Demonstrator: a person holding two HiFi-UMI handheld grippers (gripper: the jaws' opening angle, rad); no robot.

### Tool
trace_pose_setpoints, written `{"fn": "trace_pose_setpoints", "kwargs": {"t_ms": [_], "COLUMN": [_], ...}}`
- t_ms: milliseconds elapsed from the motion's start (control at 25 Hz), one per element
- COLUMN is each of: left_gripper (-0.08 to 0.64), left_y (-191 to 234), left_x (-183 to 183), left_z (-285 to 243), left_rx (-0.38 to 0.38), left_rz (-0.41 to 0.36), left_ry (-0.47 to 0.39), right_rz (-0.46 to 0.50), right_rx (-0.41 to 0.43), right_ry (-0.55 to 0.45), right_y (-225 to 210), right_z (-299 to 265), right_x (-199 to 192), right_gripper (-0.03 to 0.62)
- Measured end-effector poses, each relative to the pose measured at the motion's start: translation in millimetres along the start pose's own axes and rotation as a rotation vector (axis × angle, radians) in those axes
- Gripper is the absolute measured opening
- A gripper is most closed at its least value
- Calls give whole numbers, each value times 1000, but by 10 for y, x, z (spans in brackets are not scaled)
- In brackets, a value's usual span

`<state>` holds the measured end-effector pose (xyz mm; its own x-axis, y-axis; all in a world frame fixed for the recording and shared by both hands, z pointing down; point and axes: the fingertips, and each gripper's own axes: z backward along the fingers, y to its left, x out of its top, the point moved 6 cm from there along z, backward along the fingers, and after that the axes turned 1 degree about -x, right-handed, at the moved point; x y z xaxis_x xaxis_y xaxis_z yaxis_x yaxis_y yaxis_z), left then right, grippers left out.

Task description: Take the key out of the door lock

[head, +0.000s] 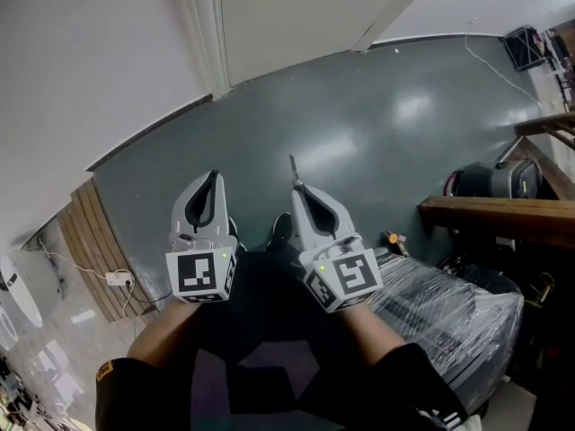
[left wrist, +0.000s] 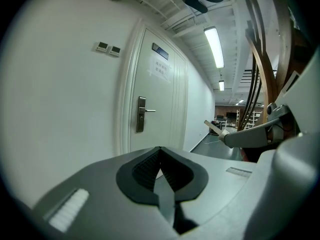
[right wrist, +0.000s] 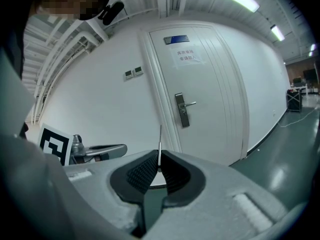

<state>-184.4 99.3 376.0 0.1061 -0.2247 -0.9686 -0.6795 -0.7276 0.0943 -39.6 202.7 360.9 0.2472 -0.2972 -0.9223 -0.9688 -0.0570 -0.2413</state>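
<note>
- right hand-held gripper [head: 299,189]: jaws pressed onto the key [head: 293,171], pinching it at its base; the thin blade sticks out past the fingertips, toward the door [right wrist: 210,99].
- the right gripper view shows the key edge-on, upright between the ribbed pads.
- the key is out of the lock, well apart from the door; the lock plate [right wrist: 183,111] with its lever handle [right wrist: 190,104] sits on the closed white door ahead.
- left hand-held gripper [head: 213,176]: jaws pressed together, nothing between them.
- both hand-held grippers are held side by side, near each other, above the dark green floor [head: 377,124].
- a white wall [head: 81,52] is to the left of the door.
</note>
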Motion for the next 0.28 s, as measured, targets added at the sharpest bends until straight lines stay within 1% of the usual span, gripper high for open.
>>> {"fn": "trace_pose_setpoints", "kwargs": {"t_ms": [280], "left_gripper": [18], "left_y": [124], "left_x": [3], "left_z": [102], "left_rx": [-4], "left_rz": [-12], "left_ry": [-9], "right_rz": [5], "right_rx": [-12], "right_ry": [-14], "right_y": [173], "right_z": [0], "right_x": [4], "right_gripper": [15]}}
